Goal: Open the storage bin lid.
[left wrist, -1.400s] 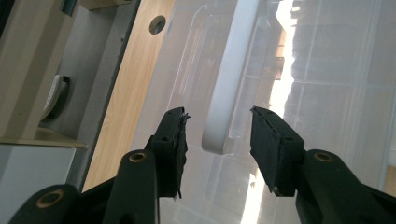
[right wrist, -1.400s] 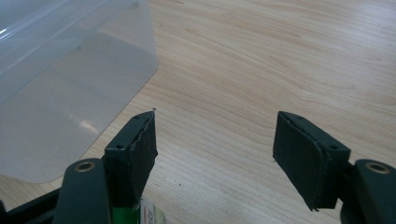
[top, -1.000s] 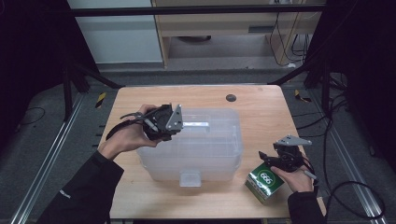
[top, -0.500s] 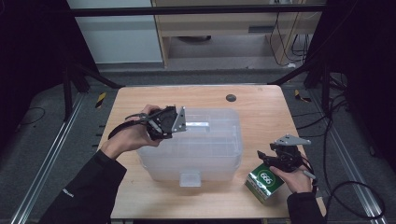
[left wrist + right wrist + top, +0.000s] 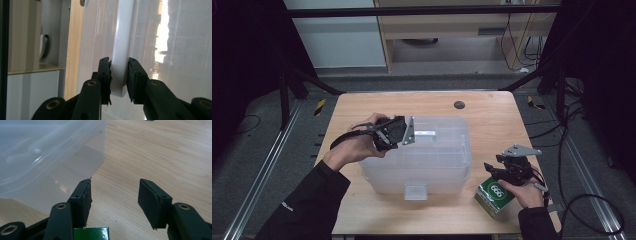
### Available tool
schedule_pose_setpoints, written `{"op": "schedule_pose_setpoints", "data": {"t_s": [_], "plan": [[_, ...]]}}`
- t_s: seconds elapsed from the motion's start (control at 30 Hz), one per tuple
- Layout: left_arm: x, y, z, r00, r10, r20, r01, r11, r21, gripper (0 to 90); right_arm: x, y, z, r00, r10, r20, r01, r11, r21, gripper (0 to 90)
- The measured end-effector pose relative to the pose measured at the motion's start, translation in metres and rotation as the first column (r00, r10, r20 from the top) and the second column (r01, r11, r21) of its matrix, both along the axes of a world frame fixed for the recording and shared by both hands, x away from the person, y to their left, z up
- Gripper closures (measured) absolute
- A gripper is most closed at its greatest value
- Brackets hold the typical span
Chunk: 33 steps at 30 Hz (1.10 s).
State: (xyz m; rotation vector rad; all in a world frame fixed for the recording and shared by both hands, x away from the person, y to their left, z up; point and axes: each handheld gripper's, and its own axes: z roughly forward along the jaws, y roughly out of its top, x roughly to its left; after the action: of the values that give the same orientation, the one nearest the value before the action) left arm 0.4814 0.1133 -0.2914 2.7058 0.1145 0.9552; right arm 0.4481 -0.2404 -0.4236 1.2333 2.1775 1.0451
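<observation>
A clear plastic storage box (image 5: 432,165) with its lid on stands mid-table. My left gripper (image 5: 410,131) reaches in from the left onto the lid's white handle (image 5: 427,134). In the left gripper view its jaws have just been closing, and both pads press the handle bar (image 5: 120,45), so my left gripper (image 5: 119,75) is shut on it. My right gripper (image 5: 498,171) hovers over a green carton (image 5: 495,195) at the front right. Its jaws have been closing but still stand apart in the right gripper view (image 5: 113,202), with bare wood between them and the carton's top (image 5: 91,233) just below.
The wooden table (image 5: 362,112) has a small dark round disc (image 5: 459,105) near its far edge. The box's front latch (image 5: 415,191) faces the person. A corner of the box (image 5: 50,157) lies close to the left of my right gripper. Cables trail off the table's right side.
Both hands have stayed nearly where they were. The left gripper remains at the lid handle and the right one over the green carton.
</observation>
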Motion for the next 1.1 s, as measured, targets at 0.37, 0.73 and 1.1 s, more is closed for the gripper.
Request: {"op": "schedule_pose_setpoints", "data": {"t_s": [0.37, 0.73, 1.1], "plan": [[0.005, -0.002, 0.008, 0.9880, -0.074, 0.136, 0.063, 0.9947, 0.081, 74.0, -0.009, 0.006, 0.009, 0.9998, 0.021, -0.006, -0.020, 0.999, 0.025, 59.6], [0.012, 0.001, 0.014, 0.9942, -0.015, 0.107, 0.012, 0.9995, 0.030, 72.1, -0.018, 0.011, 0.016, 0.9969, 0.079, 0.001, -0.079, 0.994, 0.080, 84.1], [0.021, 0.001, 0.017, 0.9909, -0.001, 0.134, 0.001, 1.0000, 0.002, 71.4, -0.023, 0.011, 0.014, 0.9957, 0.091, -0.013, -0.089, 0.987, 0.132, 90.0]]}}
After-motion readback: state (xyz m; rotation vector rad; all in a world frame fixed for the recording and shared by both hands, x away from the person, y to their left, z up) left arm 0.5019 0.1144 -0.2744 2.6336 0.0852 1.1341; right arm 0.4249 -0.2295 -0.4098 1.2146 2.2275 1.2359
